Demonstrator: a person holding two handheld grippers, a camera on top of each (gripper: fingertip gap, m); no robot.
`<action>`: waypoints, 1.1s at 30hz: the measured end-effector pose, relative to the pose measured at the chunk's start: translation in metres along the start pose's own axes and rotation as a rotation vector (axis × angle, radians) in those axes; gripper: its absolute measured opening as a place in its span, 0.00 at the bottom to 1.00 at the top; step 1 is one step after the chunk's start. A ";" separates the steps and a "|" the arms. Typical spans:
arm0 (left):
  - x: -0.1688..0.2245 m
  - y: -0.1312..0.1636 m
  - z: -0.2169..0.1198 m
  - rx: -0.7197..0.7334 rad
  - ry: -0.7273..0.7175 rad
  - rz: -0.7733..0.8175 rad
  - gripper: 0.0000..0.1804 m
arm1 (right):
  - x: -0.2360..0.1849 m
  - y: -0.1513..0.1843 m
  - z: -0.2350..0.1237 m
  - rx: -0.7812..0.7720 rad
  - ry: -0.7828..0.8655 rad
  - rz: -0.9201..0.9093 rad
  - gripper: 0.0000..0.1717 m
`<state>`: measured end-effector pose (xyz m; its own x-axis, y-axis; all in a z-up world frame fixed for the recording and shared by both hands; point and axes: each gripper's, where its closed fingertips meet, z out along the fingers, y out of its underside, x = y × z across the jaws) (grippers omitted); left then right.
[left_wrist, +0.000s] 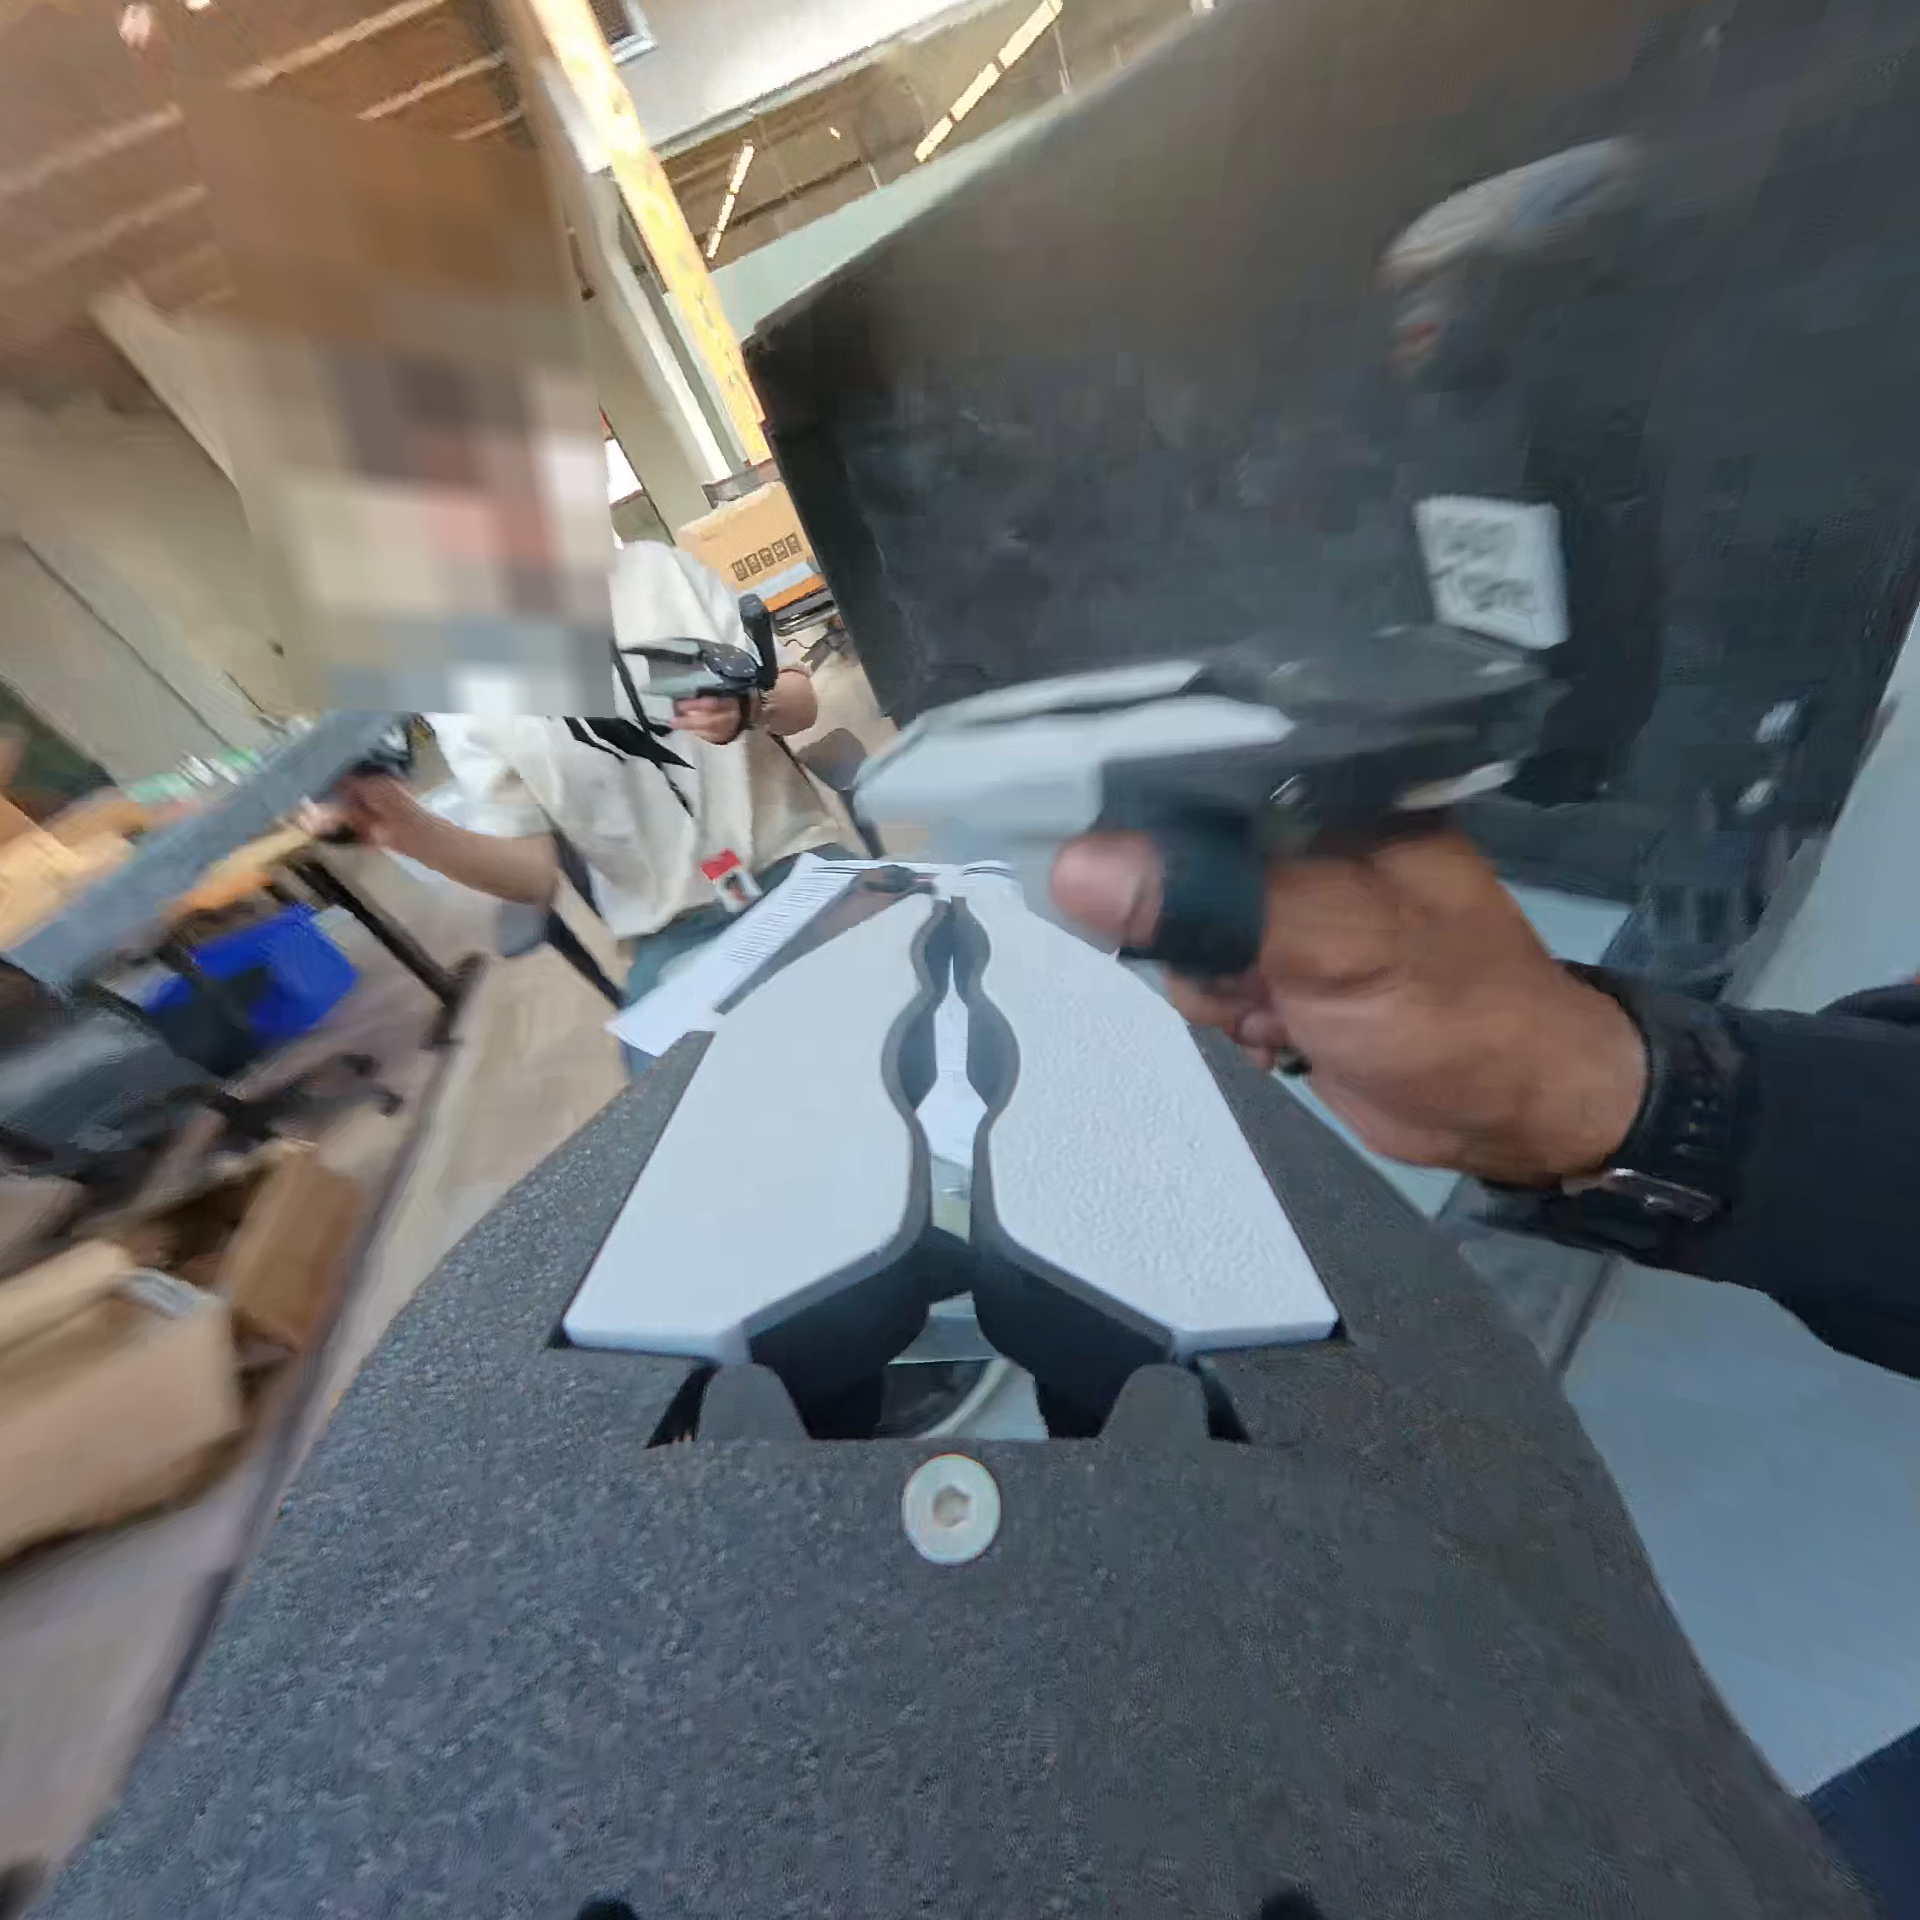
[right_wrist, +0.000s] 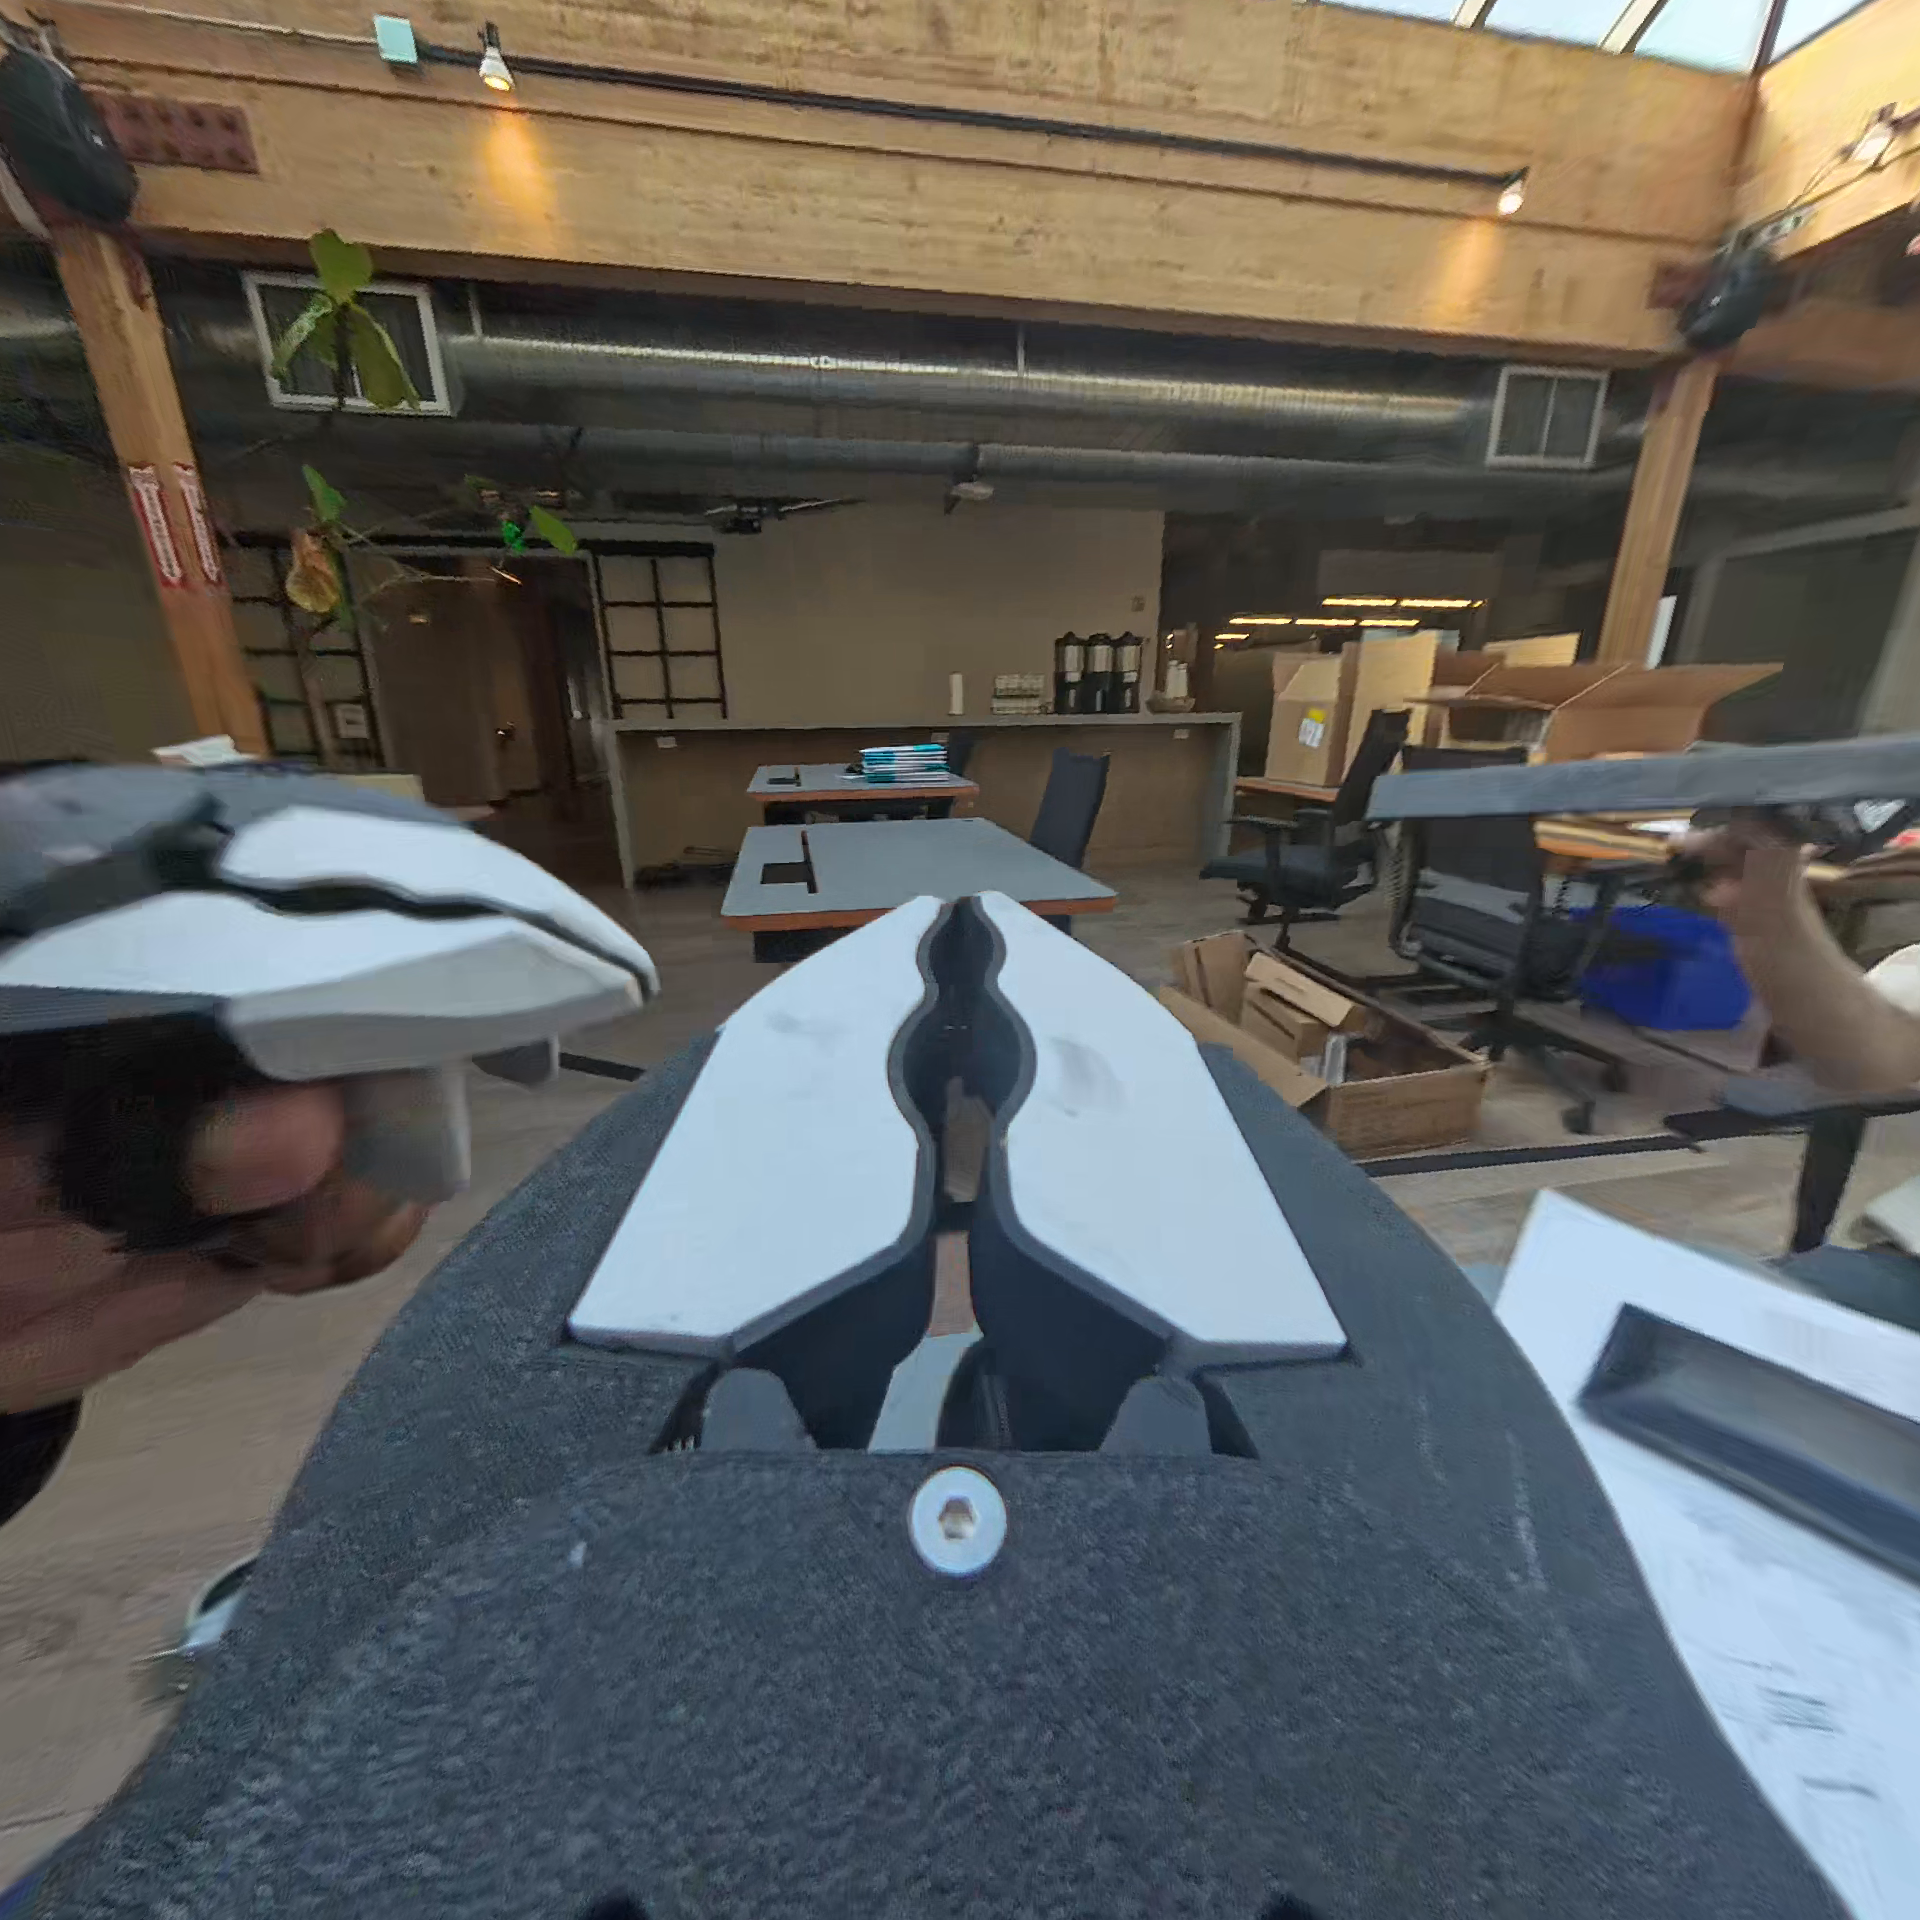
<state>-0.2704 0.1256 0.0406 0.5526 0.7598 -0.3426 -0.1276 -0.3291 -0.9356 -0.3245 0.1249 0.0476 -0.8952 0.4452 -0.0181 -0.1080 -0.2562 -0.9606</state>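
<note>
**Left wrist view and right wrist view: both jaws clenched on nothing, held in the air**

Left wrist view shows the left gripper (left_wrist: 952, 914) at frame centre, its two white fingers (left_wrist: 810, 1091) meeting at the tips with nothing between them. Just past the tips, at mid-frame, lies a white printed sheet (left_wrist: 727, 945) with a dark strip across it. At right centre a hand (left_wrist: 1382, 1018) with a dark wrist strap grips the handle of the right gripper (left_wrist: 883, 779), which is blurred and points toward the left of the frame, just beside the left gripper's tips. At centre left a second person (left_wrist: 623, 800) in a pale shirt holds another gripper of the same kind up at chest height. A blue bin (left_wrist: 260, 966) sits at left centre, and brown cardboard fills the lower left.

In the right wrist view the right gripper (right_wrist: 962, 906) is clenched too, fingertips together and bare, pointing across an open room. The left gripper (right_wrist: 634, 982) enters from the left edge, also closed, with a hand (right_wrist: 208, 1195) on its handle. A grey counter (right_wrist: 935, 862) with an orange edge stands beyond the tips at centre. To the right are an open cardboard box (right_wrist: 1382, 1081) on the floor, black office chairs (right_wrist: 1309, 831), and a blue bin (right_wrist: 1662, 977). The white sheet (right_wrist: 1714, 1610) lies at lower right.
</note>
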 end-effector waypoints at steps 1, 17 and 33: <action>-0.015 0.021 -0.004 0.067 0.015 -0.228 0.00 | 0.002 -0.025 -0.012 -0.009 0.027 -0.103 0.00; 0.002 -0.039 0.030 0.005 0.010 -0.034 0.00 | -0.021 0.081 -0.015 -0.227 0.013 0.001 0.00; -0.051 0.162 0.003 -0.213 -0.011 -0.061 0.00 | 0.019 0.118 -0.104 -0.555 0.046 0.004 0.00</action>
<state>-0.3217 0.0355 -0.0938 0.5449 0.7875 -0.2880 0.0831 -0.3925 -0.9160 -0.3090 0.1917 -0.0946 -0.8741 0.4852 -0.0220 0.1501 0.2267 -0.9623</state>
